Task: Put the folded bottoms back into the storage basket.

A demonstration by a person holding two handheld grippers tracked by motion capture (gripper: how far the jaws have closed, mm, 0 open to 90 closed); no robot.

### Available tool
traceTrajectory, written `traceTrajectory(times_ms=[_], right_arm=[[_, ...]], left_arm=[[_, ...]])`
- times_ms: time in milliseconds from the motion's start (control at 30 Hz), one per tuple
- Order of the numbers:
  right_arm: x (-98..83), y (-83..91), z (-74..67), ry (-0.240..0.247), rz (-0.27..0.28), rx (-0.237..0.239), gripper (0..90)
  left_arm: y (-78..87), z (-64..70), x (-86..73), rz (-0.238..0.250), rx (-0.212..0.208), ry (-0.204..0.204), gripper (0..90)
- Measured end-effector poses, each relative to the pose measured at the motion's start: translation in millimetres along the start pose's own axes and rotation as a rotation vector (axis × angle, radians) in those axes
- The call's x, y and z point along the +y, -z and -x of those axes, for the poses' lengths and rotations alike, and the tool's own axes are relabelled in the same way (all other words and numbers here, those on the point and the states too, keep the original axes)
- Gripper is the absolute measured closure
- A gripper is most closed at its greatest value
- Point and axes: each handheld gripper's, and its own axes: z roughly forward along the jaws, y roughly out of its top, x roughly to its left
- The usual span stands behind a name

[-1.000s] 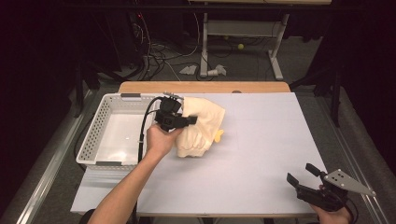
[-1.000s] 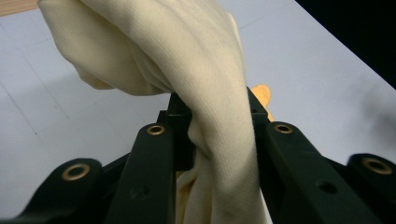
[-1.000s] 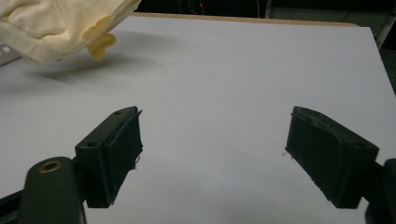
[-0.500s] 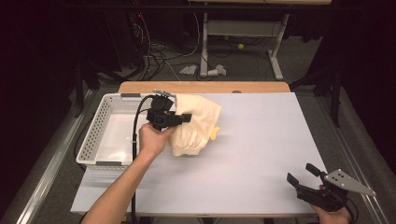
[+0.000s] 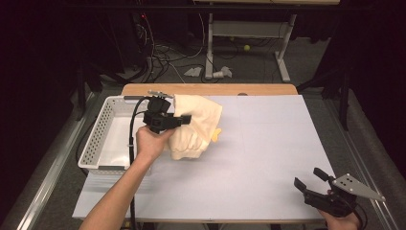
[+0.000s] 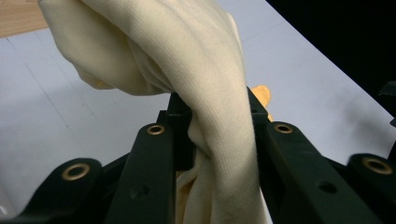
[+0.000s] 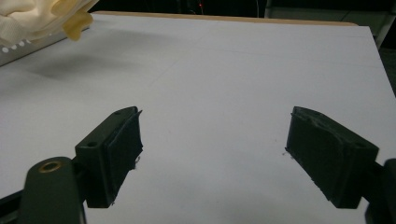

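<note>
You have one cloth (image 5: 197,125), one basket (image 5: 106,139) and two grippers. Your left gripper (image 5: 178,120) pinches the cream cloth, a bunched fold squeezed between its jaws; the cloth hangs lifted above the white mat (image 5: 268,148), just right of the basket. Your right gripper (image 5: 311,179) sits at the near right corner, jaws spread with nothing between them. Since a second ago, your left hand has carried the cloth a little toward the basket; the right hasn't moved.
</note>
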Motion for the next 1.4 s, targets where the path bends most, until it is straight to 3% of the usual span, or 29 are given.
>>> traceTrajectory(times_ms=[900,1400], right_arm=[[0.0,0.0,-0.2,0.000,0.000,-0.003,18.6],[0.1,0.0,-0.2,0.000,0.000,-0.003,18.6]], left_arm=[[32.0,-14.8,-8.3,0.046,0.031,0.034,70.7],[52.6,-27.8,-15.6,0.086,0.054,0.072,70.6]])
